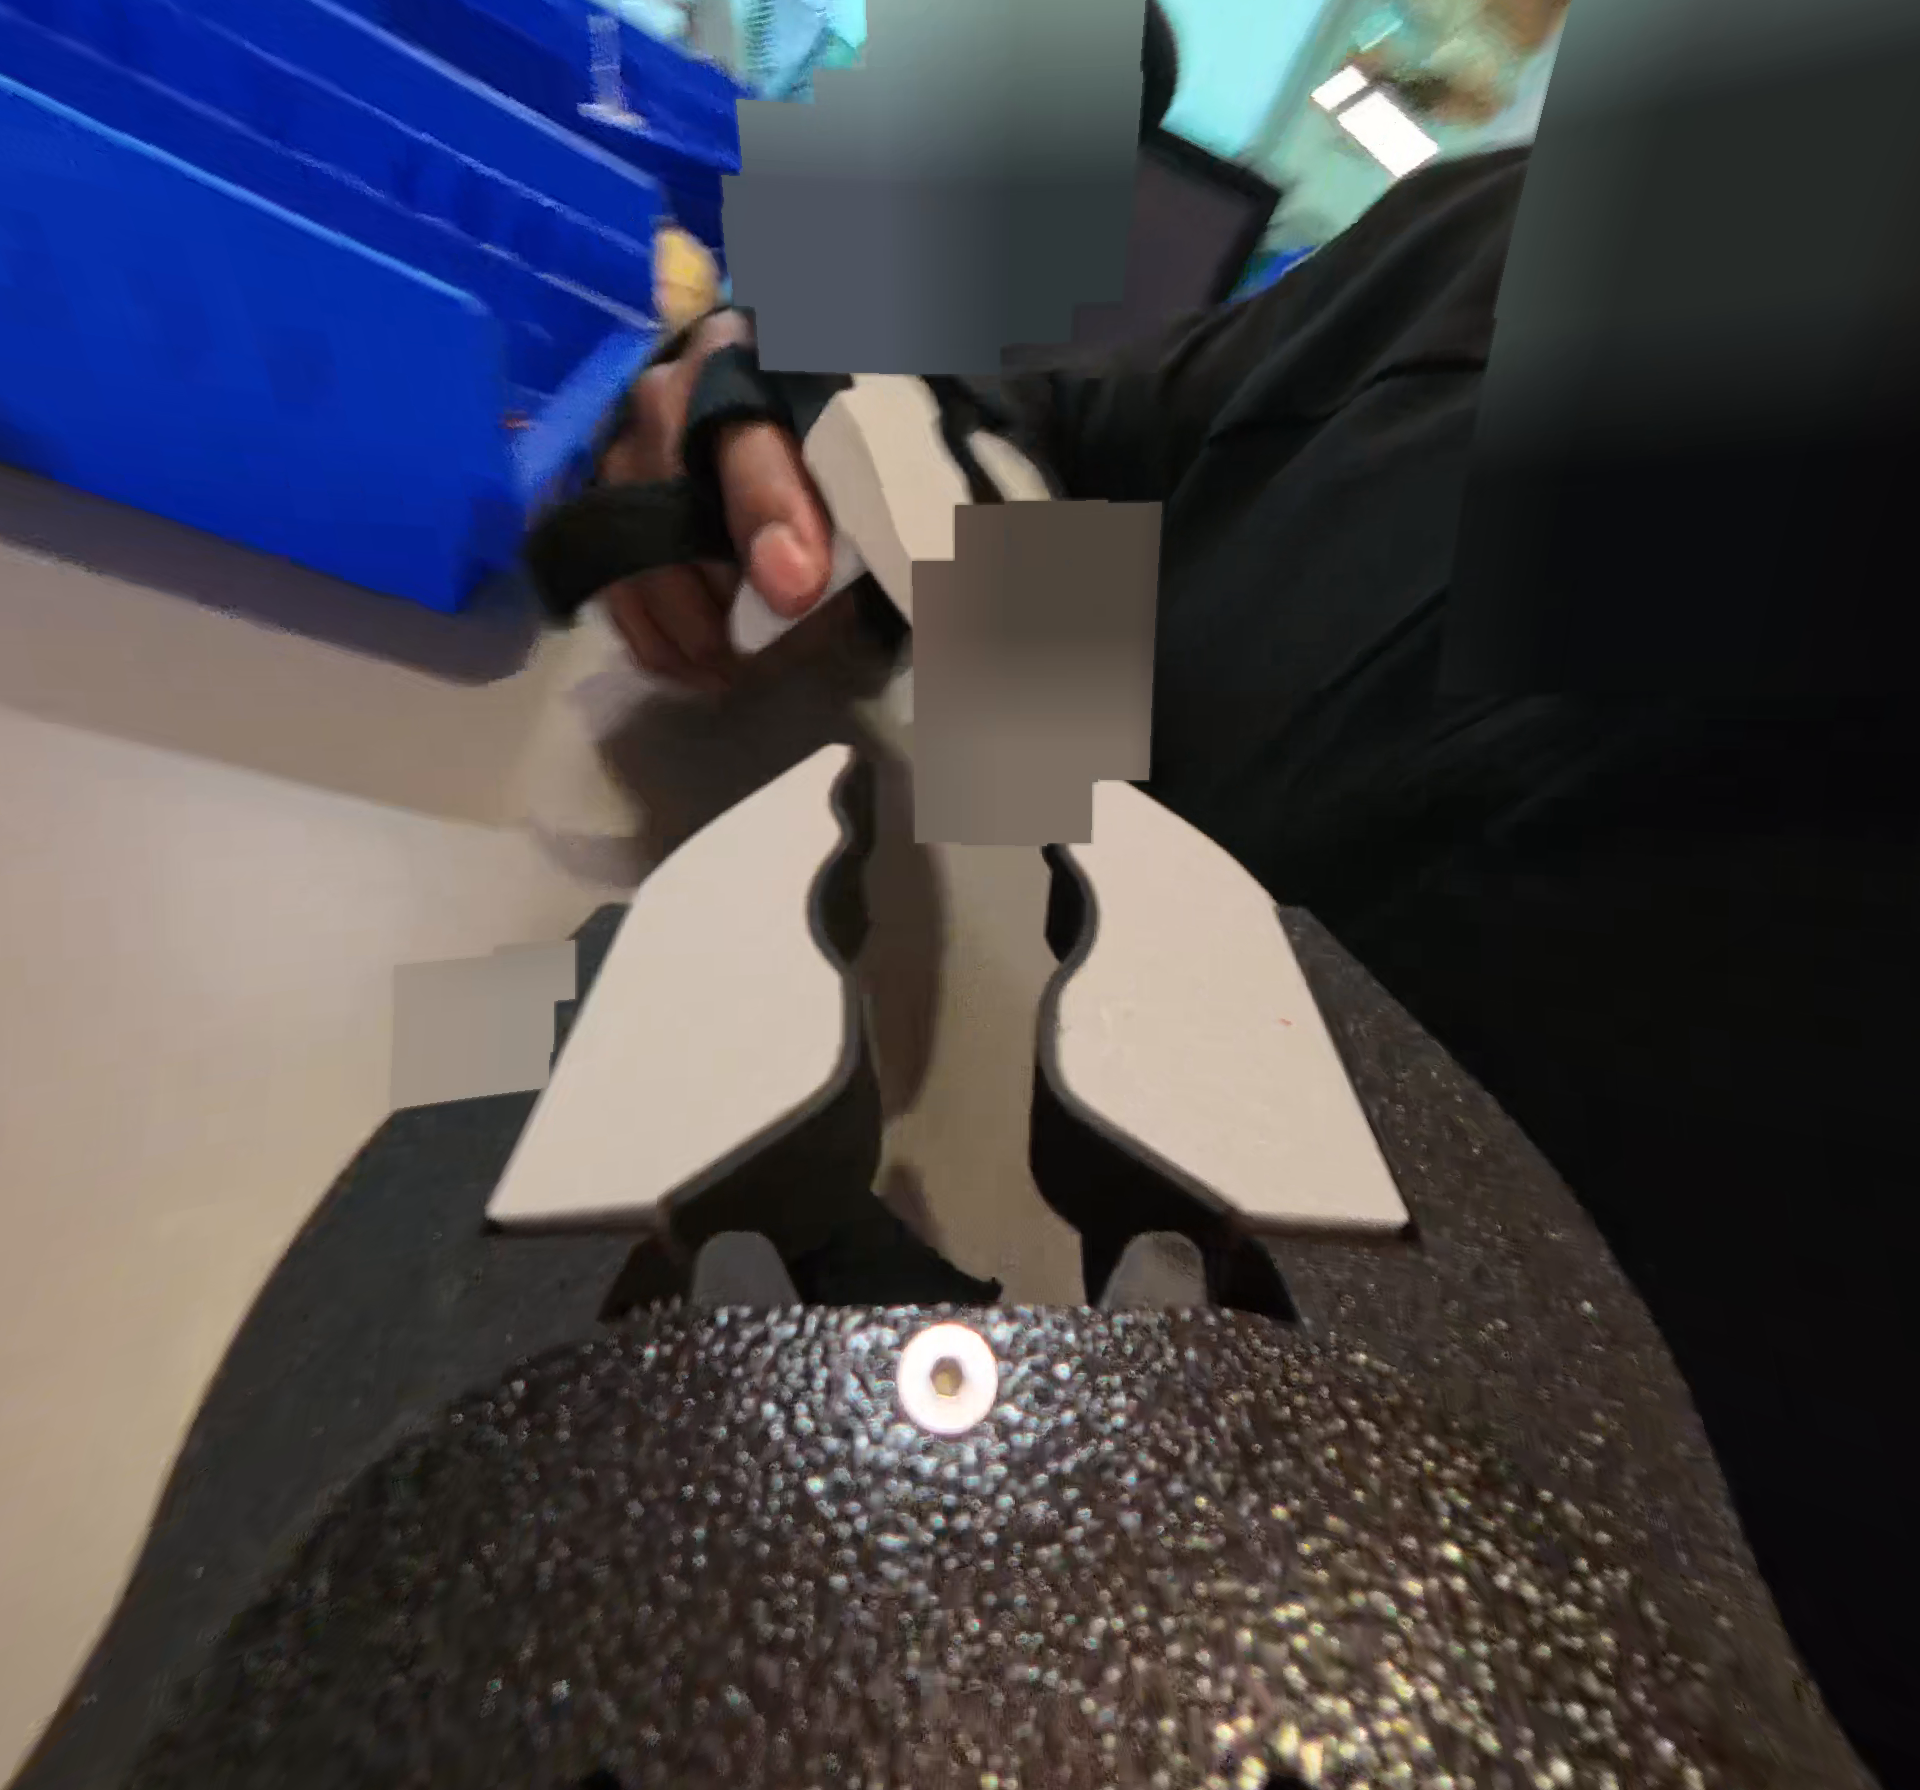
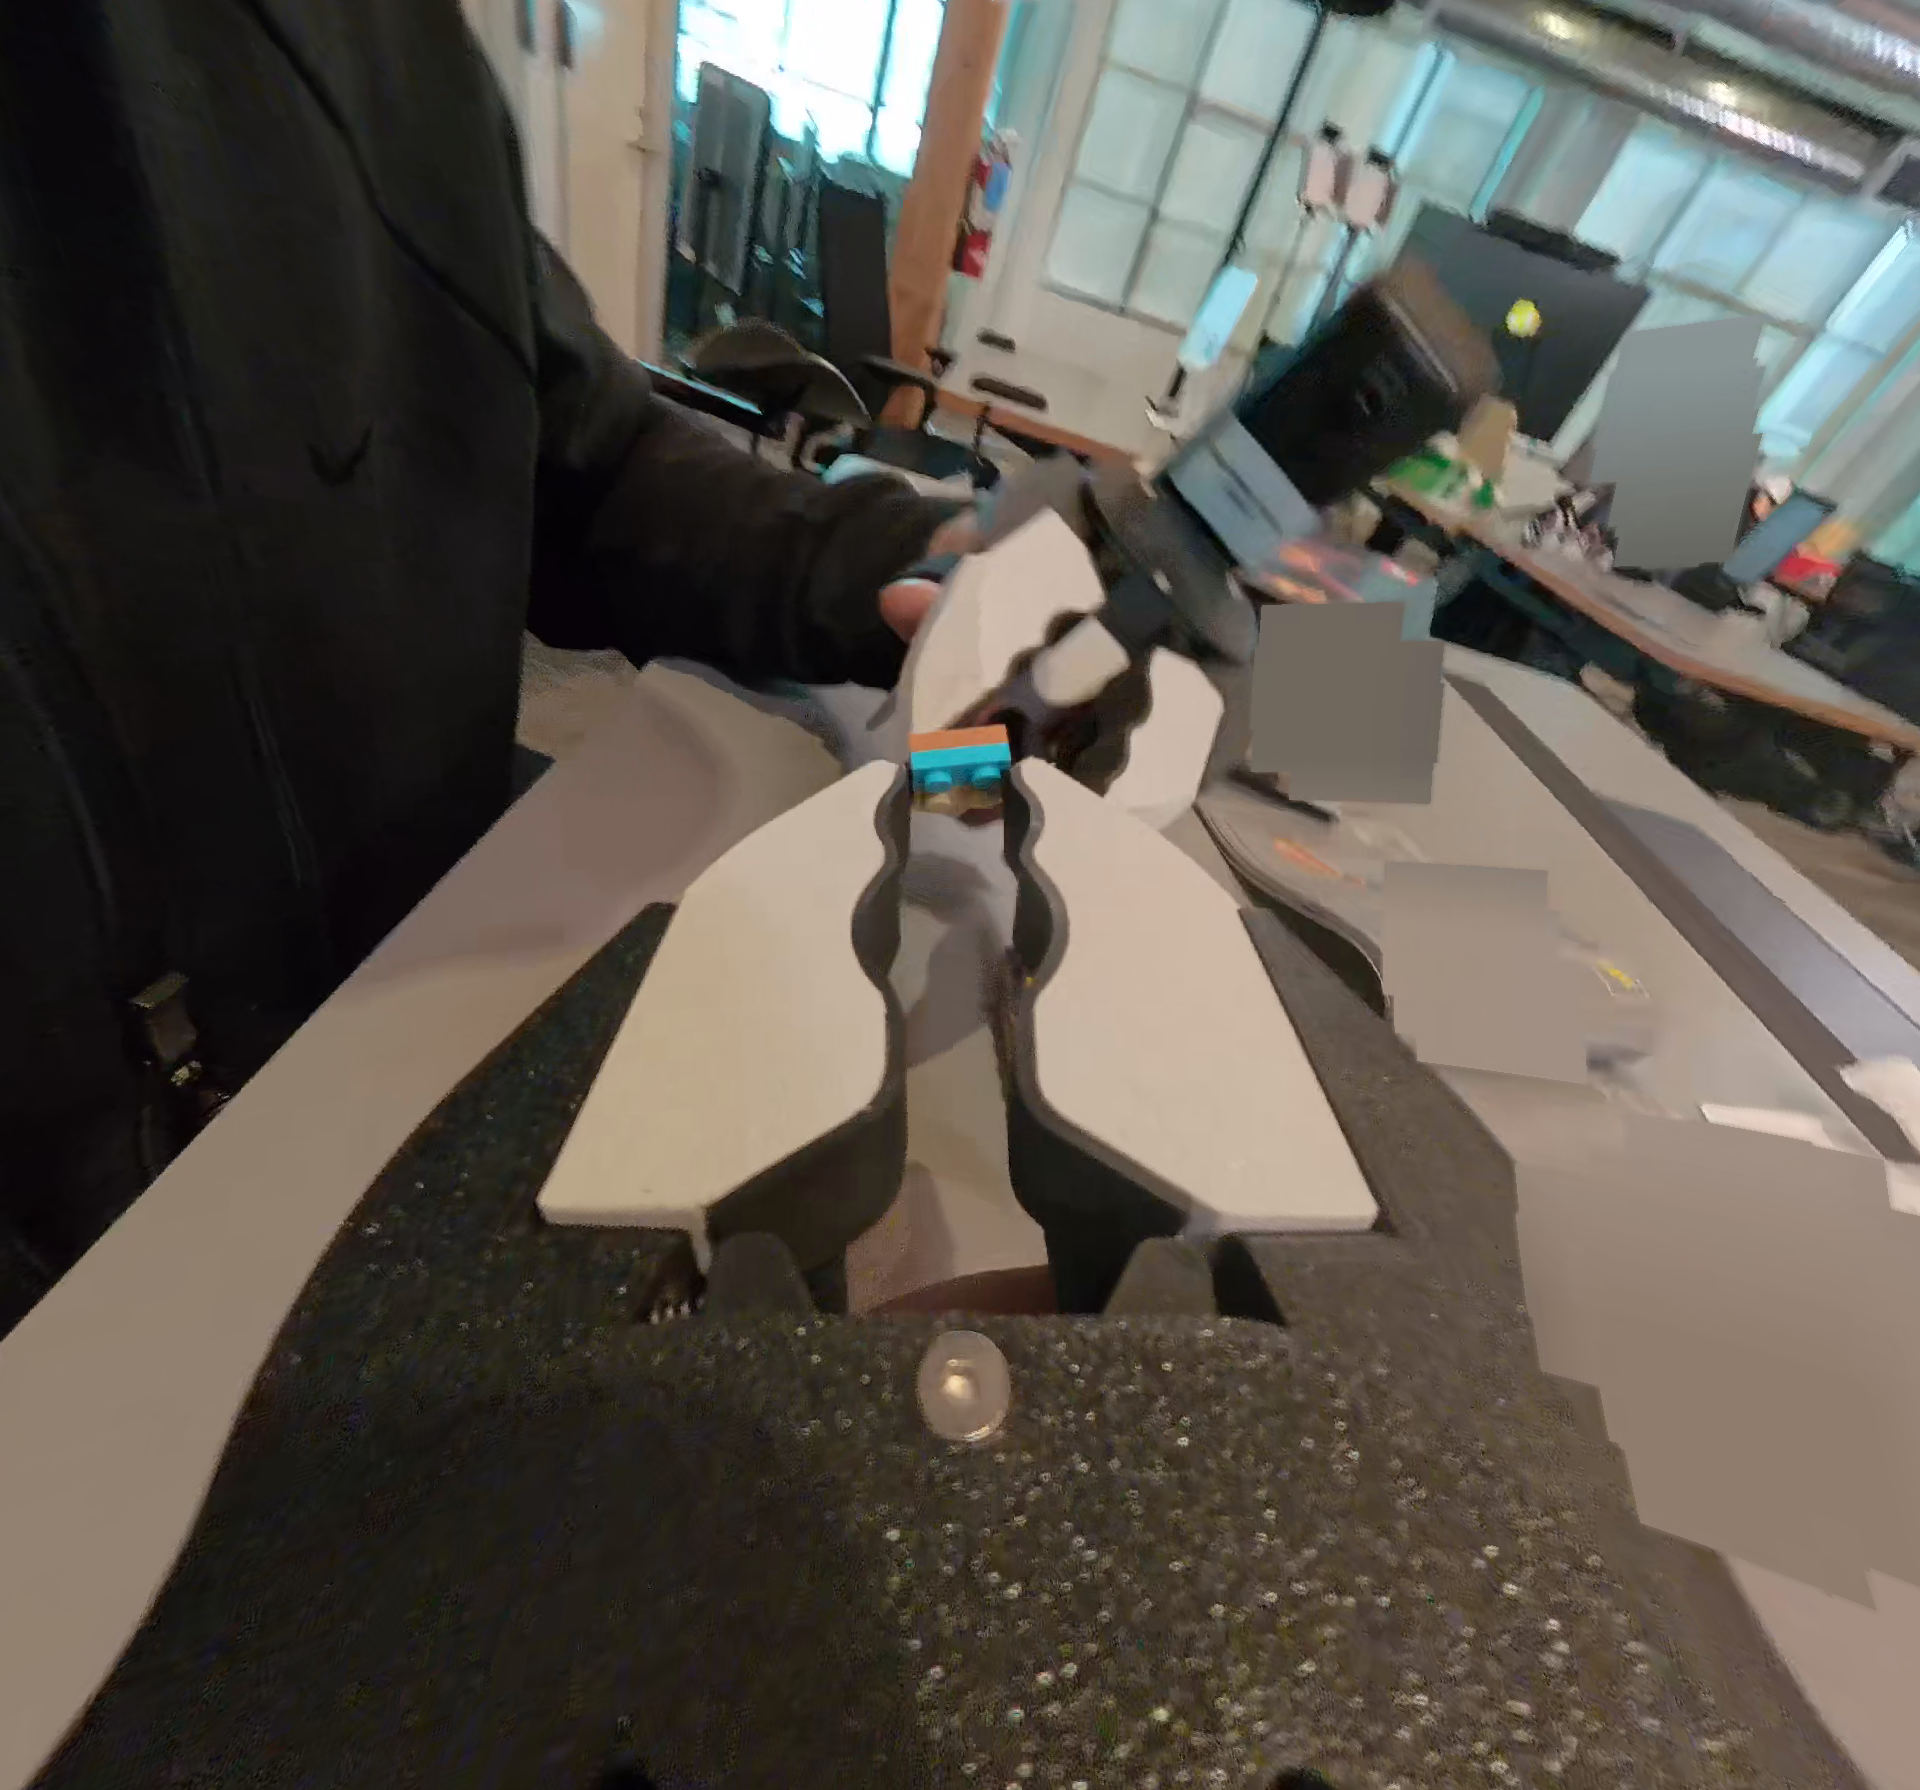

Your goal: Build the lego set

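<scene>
In the right wrist view my right gripper (image 2: pixel 958 790) is shut on a small lego piece (image 2: pixel 958 761), a teal brick with an orange-brown layer on top, held at the fingertips above the white table (image 2: pixel 416 961). My left gripper (image 2: pixel 1049 660) hangs just beyond it, tilted, its white fingers apart. In the left wrist view my left gripper (image 1: pixel 971 784) has its fingers well apart with nothing visible between them, though a blurred patch covers the tips. The right gripper (image 1: pixel 883 483) and the hand holding it (image 1: pixel 774 514) show farther off. The lego piece is hidden there.
Blue plastic bins (image 1: pixel 260 286) stand on the table (image 1: pixel 208 909) at the left. A person in a black jacket (image 2: pixel 260 390) stands close at the table's edge. Flat sheets (image 2: pixel 1299 867) and a dark strip (image 2: pixel 1714 899) lie on the table to the right.
</scene>
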### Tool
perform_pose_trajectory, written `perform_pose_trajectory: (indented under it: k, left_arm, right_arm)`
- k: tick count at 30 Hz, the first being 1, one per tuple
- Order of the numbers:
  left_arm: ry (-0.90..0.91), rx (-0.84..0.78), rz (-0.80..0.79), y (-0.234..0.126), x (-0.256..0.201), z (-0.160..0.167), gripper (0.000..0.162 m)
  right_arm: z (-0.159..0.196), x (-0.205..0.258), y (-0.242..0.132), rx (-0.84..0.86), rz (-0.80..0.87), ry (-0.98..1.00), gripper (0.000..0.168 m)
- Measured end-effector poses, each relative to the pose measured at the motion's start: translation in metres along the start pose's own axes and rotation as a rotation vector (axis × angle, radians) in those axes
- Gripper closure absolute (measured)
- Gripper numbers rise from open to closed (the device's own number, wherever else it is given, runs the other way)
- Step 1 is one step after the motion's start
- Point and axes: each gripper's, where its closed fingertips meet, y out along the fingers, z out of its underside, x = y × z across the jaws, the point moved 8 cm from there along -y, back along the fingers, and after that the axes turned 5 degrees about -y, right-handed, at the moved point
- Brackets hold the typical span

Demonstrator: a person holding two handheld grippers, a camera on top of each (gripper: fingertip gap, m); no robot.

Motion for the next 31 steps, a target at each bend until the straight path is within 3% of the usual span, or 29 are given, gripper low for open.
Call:
perform_pose_trajectory:
  k: [3,6,11,14,21,31]
  left_arm:
    - [0.220,0.160,-0.366,-0.010,0.006,0.005,0.111]
    - [0.315,0.353,-0.542,-0.006,0.014,0.019,0.095]
    - [0.333,0.496,-0.683,0.003,0.033,0.033,0.115]
    - [0.329,0.525,-0.707,0.003,0.040,0.039,0.139]
    - [0.303,0.472,-0.668,0.004,0.042,0.040,0.140]
    - [0.291,0.436,-0.647,0.002,0.042,0.042,0.140]
  right_arm:
    - [0.004,-0.012,-0.004,0.157,0.073,0.042,0.152]
    - [0.012,-0.018,-0.003,0.334,0.106,0.064,0.152]
    - [0.029,-0.022,0.002,0.598,0.102,0.095,0.152]
    - [0.039,-0.022,0.006,0.741,0.068,0.109,0.152]
    - [0.042,-0.028,0.015,0.899,-0.026,0.112,0.152]
    - [0.046,-0.034,0.012,0.817,0.012,0.178,0.152]
